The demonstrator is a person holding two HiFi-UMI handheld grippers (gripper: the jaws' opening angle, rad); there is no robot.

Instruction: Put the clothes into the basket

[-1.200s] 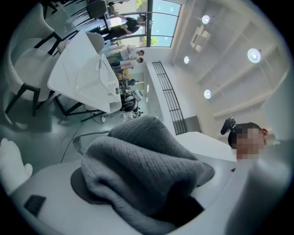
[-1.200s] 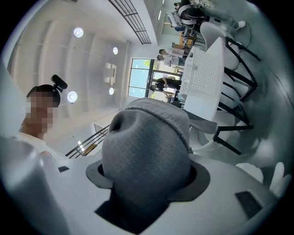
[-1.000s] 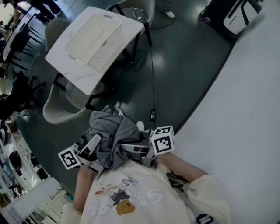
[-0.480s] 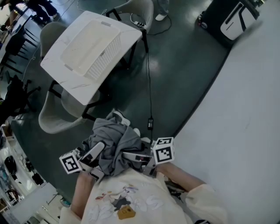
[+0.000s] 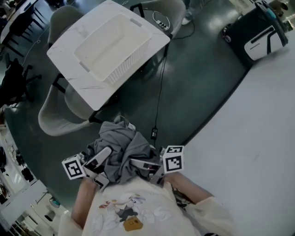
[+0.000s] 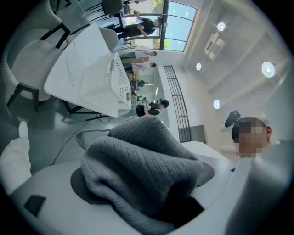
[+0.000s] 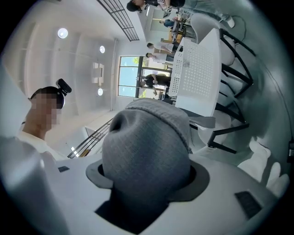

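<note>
A bundled grey knit garment [image 5: 120,146] hangs in front of my chest, held between both grippers. My left gripper [image 5: 99,160] is shut on its left side and my right gripper [image 5: 144,163] on its right side. In the left gripper view the grey garment [image 6: 138,174] fills the jaws and hides the fingertips. The right gripper view shows the same: the garment [image 7: 147,156] bulges out between the jaws. The white slatted basket [image 5: 133,53] stands empty on a white table [image 5: 92,94] ahead, across dark floor. It also shows in both gripper views, as the basket [image 6: 103,85] and the basket [image 7: 197,64].
Grey chairs [image 5: 55,117] [image 5: 168,11] stand around the table. A black cable [image 5: 159,92] runs over the dark floor to a plug near my feet. A black-and-white case [image 5: 258,32] sits at the upper right, beside a pale floor area [image 5: 249,138]. People stand far behind.
The table and basket have grown larger and shifted right in the head view as I moved toward them. Both grippers keep the same hold on the grey garment.
</note>
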